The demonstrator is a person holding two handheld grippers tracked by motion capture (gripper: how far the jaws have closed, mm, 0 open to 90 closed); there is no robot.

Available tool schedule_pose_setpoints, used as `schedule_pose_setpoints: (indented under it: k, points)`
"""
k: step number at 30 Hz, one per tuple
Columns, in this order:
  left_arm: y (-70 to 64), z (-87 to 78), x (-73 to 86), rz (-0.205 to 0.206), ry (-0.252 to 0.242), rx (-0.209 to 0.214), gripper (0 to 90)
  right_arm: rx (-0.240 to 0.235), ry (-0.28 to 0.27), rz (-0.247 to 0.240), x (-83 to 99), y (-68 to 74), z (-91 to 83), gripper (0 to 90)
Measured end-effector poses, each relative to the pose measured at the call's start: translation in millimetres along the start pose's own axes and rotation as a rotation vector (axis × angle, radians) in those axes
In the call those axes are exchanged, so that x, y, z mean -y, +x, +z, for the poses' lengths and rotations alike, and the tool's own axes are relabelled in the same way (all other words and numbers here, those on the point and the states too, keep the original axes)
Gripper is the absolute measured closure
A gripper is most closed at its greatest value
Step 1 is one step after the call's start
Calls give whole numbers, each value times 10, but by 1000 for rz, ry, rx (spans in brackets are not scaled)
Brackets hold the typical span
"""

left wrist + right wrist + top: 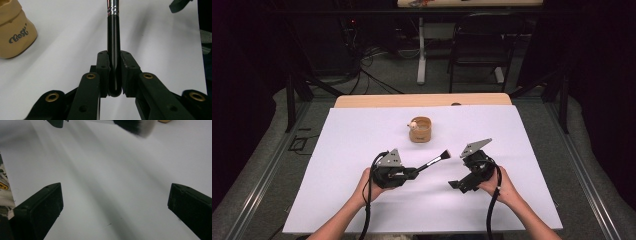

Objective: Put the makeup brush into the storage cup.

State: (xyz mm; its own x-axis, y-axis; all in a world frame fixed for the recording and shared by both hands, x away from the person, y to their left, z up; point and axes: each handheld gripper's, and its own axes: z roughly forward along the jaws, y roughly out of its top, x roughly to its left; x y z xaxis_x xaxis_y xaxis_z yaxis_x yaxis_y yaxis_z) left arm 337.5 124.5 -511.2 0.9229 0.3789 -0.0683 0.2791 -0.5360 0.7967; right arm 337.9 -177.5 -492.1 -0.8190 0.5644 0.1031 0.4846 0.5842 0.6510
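Left gripper (pixel 114 75) fingers (pixel 103 72) clamp black brush handle (pixel 114 50); tan pouch (pixel 15 32) nearby.

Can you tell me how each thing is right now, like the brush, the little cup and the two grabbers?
Brush: held by its black handle, bristles pointing toward the right gripper, lifted off the white sheet.
Tan cup: upright on the sheet, something small and pale at its rim, nothing touching it.
Left gripper: shut on the brush handle.
Right gripper: jaws wide apart, holding nothing.
White sheet: flat on the table.
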Motion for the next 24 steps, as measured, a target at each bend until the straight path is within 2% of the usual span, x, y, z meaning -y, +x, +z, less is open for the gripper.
schedule_pose_setpoints:
  k: [8, 11, 18, 24]
  points:
    - [-10, 2, -6, -17, -39, -15, 789, 0, -49, 4, -18, 26, -7, 0]
    - [-15, -7, -14, -16, -63, -45, 789, -4, -68, 14, -30, 29, -2, 0]
    - [-13, 2, -13, -35, -96, -54, 789, 4, -99, 34, -46, 25, 10, 0]
    - [-18, 10, -11, -54, -121, -59, 789, -13, -167, 57, -70, 29, -32, 53]
